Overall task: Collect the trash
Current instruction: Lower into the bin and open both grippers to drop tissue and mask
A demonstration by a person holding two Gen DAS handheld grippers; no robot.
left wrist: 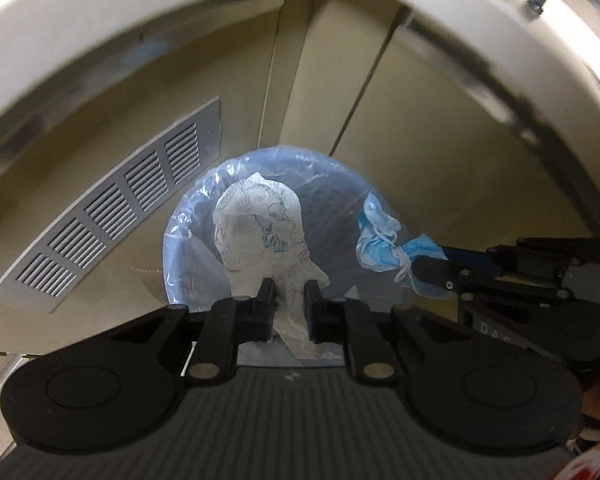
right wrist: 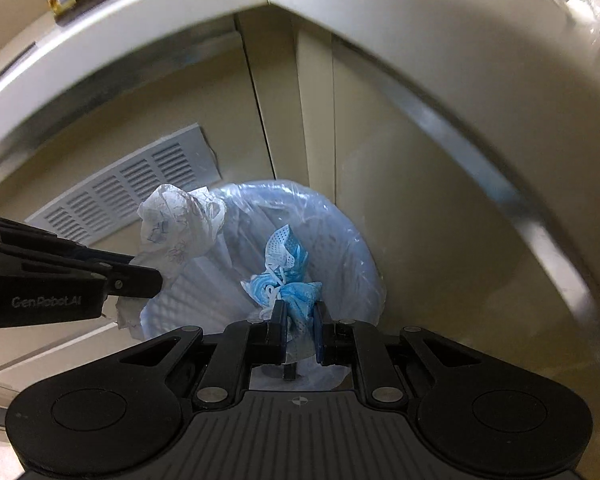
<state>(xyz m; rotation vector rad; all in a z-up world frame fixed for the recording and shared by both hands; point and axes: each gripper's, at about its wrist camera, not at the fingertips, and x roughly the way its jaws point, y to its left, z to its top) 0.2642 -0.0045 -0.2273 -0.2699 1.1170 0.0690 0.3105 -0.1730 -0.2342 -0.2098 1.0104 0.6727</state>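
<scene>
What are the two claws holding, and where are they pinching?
Left claw pinches the white crumpled tissue at its bottom end. Right claw pinches the blue face mask at its bunched lower part.

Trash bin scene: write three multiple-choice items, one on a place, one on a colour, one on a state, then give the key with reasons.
1. Where does the lined trash bin stand?
A. On the countertop
B. On the floor in the cabinet corner
C. Inside an open drawer

2. What colour is the face mask in the right tongs?
A. Blue
B. Red
C. Black

3. What state are the left tongs in?
A. Wide open and empty
B. Shut on a white crumpled tissue
C. Shut on a bottle

Key: B, the bin sits below the countertop edge where the cabinet fronts meet; A, the mask is light blue with white loops; B, the white tissue is pinched between the left fingers above the bin.
</scene>
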